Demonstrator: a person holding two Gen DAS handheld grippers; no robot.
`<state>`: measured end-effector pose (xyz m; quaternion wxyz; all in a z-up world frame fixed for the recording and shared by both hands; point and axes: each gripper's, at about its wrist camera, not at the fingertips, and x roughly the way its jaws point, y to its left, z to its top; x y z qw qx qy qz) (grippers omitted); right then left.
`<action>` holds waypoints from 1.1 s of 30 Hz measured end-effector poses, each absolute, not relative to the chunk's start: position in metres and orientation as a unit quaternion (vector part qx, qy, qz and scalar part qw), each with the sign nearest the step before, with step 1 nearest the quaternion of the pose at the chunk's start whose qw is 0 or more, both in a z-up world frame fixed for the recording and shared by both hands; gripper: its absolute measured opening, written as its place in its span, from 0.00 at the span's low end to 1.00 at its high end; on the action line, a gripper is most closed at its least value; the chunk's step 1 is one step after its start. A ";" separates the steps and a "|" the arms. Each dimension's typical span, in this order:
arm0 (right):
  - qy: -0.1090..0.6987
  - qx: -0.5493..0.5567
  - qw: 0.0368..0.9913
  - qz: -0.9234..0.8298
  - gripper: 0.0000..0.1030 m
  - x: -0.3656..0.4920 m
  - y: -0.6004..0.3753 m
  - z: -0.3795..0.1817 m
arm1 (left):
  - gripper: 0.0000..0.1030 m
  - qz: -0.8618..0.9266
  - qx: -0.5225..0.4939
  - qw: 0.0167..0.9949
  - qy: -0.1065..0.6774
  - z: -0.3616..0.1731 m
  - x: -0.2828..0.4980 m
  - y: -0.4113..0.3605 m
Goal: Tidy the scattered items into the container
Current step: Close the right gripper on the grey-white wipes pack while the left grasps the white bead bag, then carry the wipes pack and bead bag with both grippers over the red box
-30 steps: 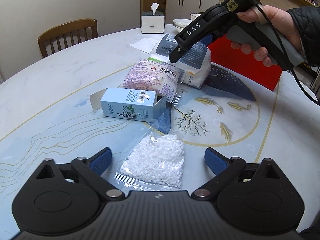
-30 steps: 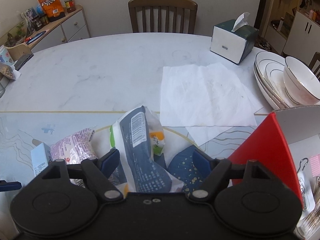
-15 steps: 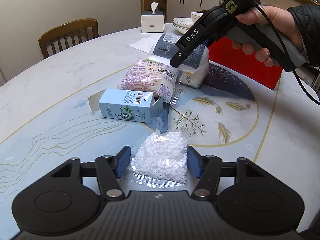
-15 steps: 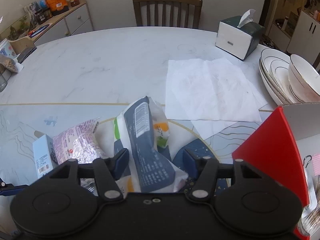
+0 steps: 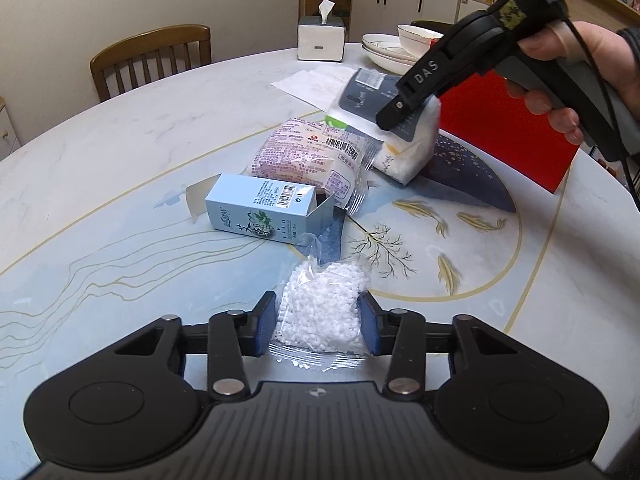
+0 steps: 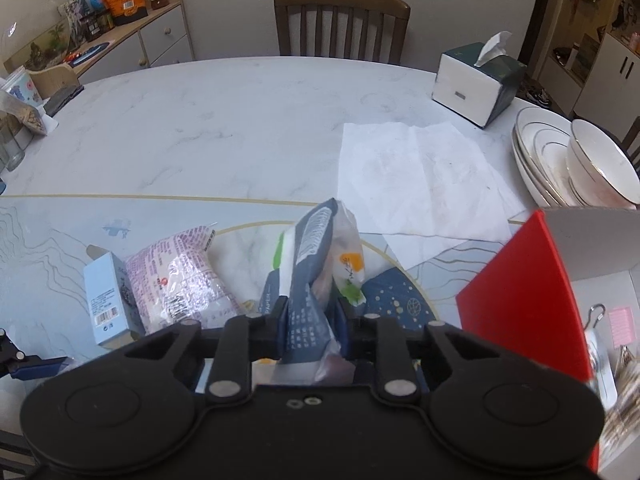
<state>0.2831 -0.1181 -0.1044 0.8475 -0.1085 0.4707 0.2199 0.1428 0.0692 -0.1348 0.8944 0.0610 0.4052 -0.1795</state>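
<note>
"DAS" on right gripper (image 5: 394, 114), barcode on pale blue box (image 5: 264, 210)

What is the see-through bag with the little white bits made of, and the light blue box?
The clear bag of white pellets looks like thin glossy plastic film: it crinkles and shines. The small light blue box looks like matte printed cardboard, with folded flaps and a barcode.

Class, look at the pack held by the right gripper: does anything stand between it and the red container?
Nothing visible does. The tissue pack in the right gripper lies beside the red container, with only bare table between.
</note>
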 end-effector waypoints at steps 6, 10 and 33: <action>0.465 -0.107 0.853 0.210 0.19 0.267 -0.128 -0.098 | 0.33 -0.179 0.059 0.894 0.407 -0.132 0.139 0.067; 0.462 -0.095 0.857 0.210 0.19 0.253 -0.136 -0.089 | 0.31 -0.177 0.057 0.893 0.409 -0.132 0.137 0.065; 0.454 -0.044 0.863 0.218 0.19 0.169 -0.197 -0.053 | 0.29 -0.178 0.013 0.903 0.390 -0.084 0.122 0.035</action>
